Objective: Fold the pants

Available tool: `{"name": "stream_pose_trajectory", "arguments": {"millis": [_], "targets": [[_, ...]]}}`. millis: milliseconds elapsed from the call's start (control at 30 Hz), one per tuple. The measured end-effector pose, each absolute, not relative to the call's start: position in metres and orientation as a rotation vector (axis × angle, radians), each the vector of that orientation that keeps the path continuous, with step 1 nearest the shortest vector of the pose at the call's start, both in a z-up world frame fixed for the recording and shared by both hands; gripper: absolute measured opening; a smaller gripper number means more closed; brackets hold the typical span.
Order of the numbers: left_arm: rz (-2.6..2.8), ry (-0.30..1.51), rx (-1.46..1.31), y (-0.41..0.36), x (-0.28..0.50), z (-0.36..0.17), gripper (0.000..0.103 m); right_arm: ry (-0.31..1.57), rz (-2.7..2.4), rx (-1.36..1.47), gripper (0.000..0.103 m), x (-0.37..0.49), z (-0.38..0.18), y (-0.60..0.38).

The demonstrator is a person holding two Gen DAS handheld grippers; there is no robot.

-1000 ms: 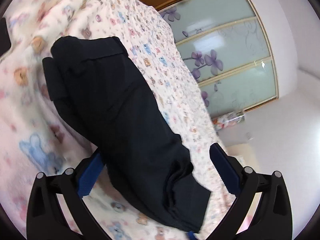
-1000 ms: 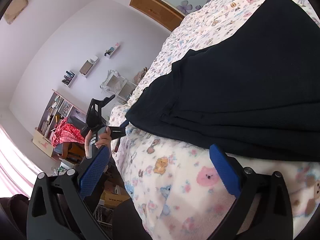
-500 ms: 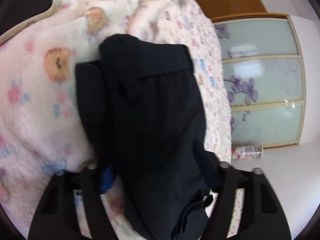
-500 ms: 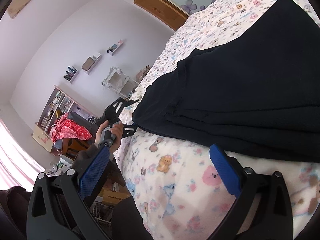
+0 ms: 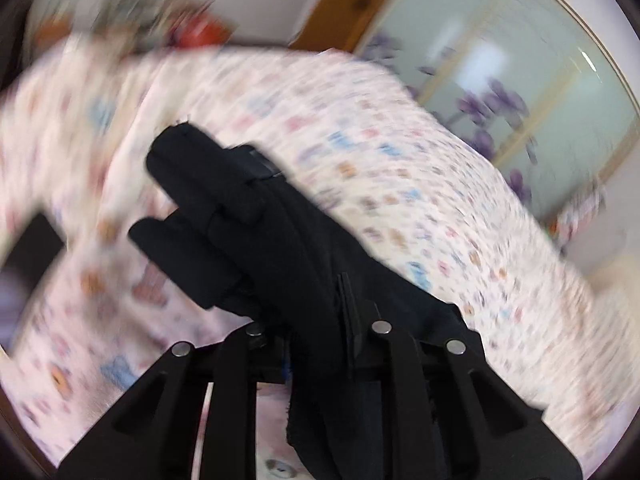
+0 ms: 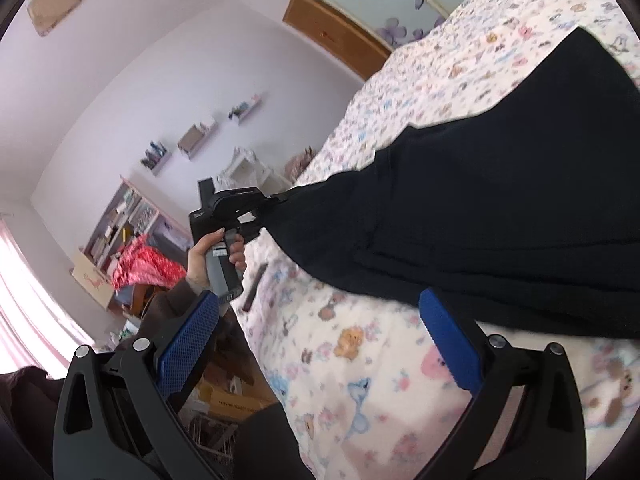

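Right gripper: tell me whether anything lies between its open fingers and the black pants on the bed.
Nothing visible does. The right gripper is open, and only bare patterned blanket lies between it and the near edge of the pants. The left gripper, its jaws having just been closing, already clamps the pants' far corner, off to the side.

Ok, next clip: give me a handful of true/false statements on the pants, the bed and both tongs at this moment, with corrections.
1. The left tongs are clamped on an end of the black pants. True; the jaws have just been closing, with cloth between them.
2. The right tongs grip the pants too. False: they are open, above the animal-print blanket, with nothing between them.
3. The pants are light blue. False: they are black.
4. A hand holds the left tongs' handle. True.
5. The pants lie on a bare wooden floor. False: they lie on the blanket.
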State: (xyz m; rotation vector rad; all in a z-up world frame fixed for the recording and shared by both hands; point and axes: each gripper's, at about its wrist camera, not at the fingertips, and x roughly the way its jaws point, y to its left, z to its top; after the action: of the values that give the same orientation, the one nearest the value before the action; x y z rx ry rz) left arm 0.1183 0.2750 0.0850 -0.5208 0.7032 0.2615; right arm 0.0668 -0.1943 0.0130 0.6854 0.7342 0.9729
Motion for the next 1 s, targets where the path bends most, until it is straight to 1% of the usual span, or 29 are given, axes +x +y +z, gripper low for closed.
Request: {"name": "stream_pose_trajectory", "arguments": {"millis": [67,200,333,433,533,567,600,667,700,767,833,933,1000], "targets": [[0.23,0.674,-0.41,0.243,0.125,0.104,0.017,0.698,0.942,0.716,0.102,0.067,0.016,-0.204],[0.096,0.588,-0.175,0.152,0.122,0.138,0.017,0.636,0.845,0.775,0.102,0.07,0.02,-0.227],[-0.071,0.528,-0.012,0.071,0.102,0.143,0.017,0.564,0.676,0.89,0.102,0.073,0.014,-0.264],[-0.21,0.549,0.062,0.016,0.087,0.123,0.017,0.54,0.569,0.966,0.102,0.073,0.006,-0.285],[-0.324,0.652,0.086,-0.021,0.082,0.086,0.017,0.53,0.466,1.018,0.102,0.072,-0.002,-0.299],[-0.359,0.722,0.118,-0.037,0.08,0.063,0.017,0.533,0.436,1.039,0.102,0.072,-0.006,-0.304],[-0.359,0.756,0.165,-0.048,0.076,0.045,0.017,0.538,0.418,1.058,0.102,0.073,-0.009,-0.306],[-0.336,0.754,0.235,-0.059,0.069,0.02,0.017,0.548,0.408,1.103,0.102,0.075,-0.016,-0.31],[-0.333,0.754,0.237,-0.059,0.067,0.017,0.017,0.552,0.411,1.121,0.102,0.077,-0.019,-0.311],[-0.34,0.753,0.181,-0.049,0.068,0.02,0.017,0.553,0.42,1.137,0.102,0.079,-0.021,-0.31],[-0.343,0.715,0.095,-0.038,0.068,0.037,0.017,0.548,0.442,1.144,0.102,0.081,-0.022,-0.31],[-0.358,0.627,0.124,-0.048,0.054,0.05,0.017,0.537,0.485,1.162,0.102,0.085,-0.023,-0.313],[-0.405,0.644,0.165,-0.057,0.049,0.04,0.017,0.541,0.503,1.168,0.102,0.086,-0.022,-0.313]]}}
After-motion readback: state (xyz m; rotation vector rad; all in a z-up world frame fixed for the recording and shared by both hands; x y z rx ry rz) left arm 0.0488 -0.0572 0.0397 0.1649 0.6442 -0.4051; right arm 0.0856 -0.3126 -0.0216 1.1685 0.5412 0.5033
